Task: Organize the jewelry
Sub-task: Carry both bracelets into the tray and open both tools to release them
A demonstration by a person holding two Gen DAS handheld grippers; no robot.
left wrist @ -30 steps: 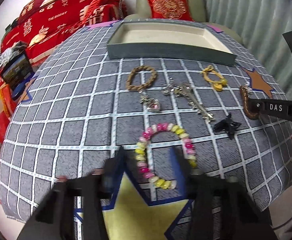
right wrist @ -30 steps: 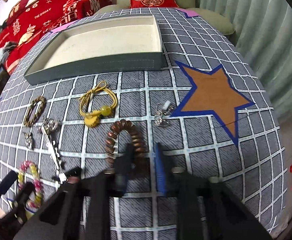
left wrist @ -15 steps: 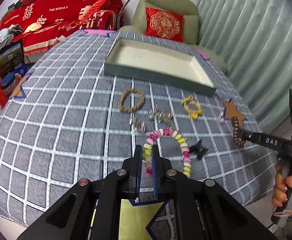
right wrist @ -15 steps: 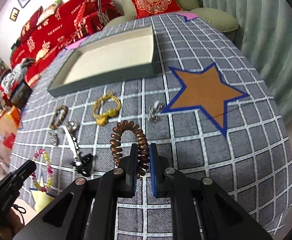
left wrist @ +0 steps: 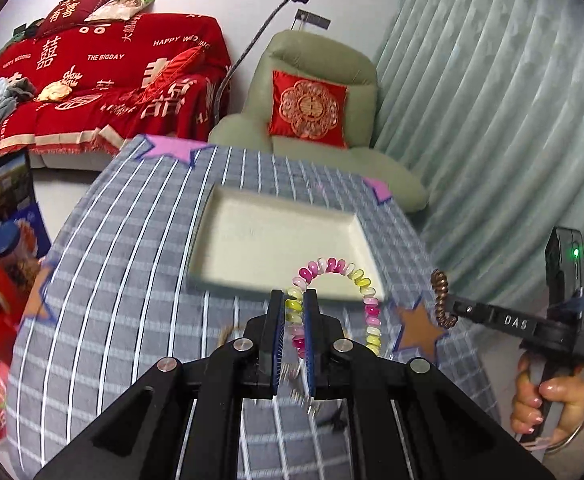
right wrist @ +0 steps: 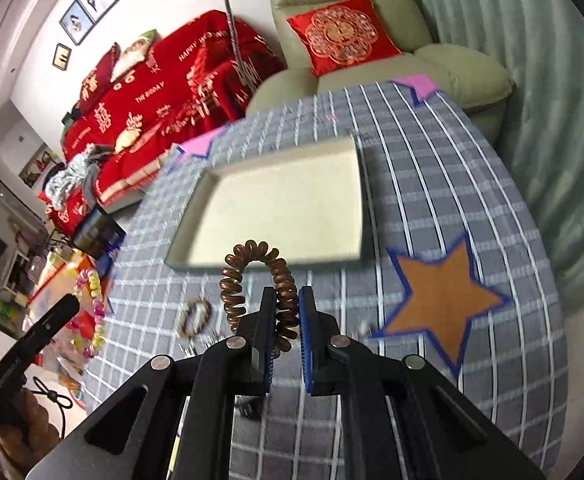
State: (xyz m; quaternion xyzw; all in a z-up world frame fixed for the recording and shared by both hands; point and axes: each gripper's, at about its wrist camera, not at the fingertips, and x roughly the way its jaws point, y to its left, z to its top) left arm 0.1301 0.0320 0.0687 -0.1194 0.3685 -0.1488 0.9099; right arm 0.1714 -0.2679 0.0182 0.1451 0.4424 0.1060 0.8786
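Your left tongs (left wrist: 292,306) are clamped on the bead bracelet (left wrist: 338,270); your right tongs (right wrist: 283,308) are clamped on the coil bracelet (right wrist: 257,264). Each loop is pinched by one side, so it hangs clear above the counter (right wrist: 432,184), short of the tray (right wrist: 283,204), ready for release inside.

The desk (right wrist: 472,208) wears a grey, white-gridded cloth. A shallow grey tray (right wrist: 279,208) lies at its centre. An orange star (right wrist: 440,304) lies at four o'clock of the tray, a braided bracelet (right wrist: 193,316) at seven o'clock.
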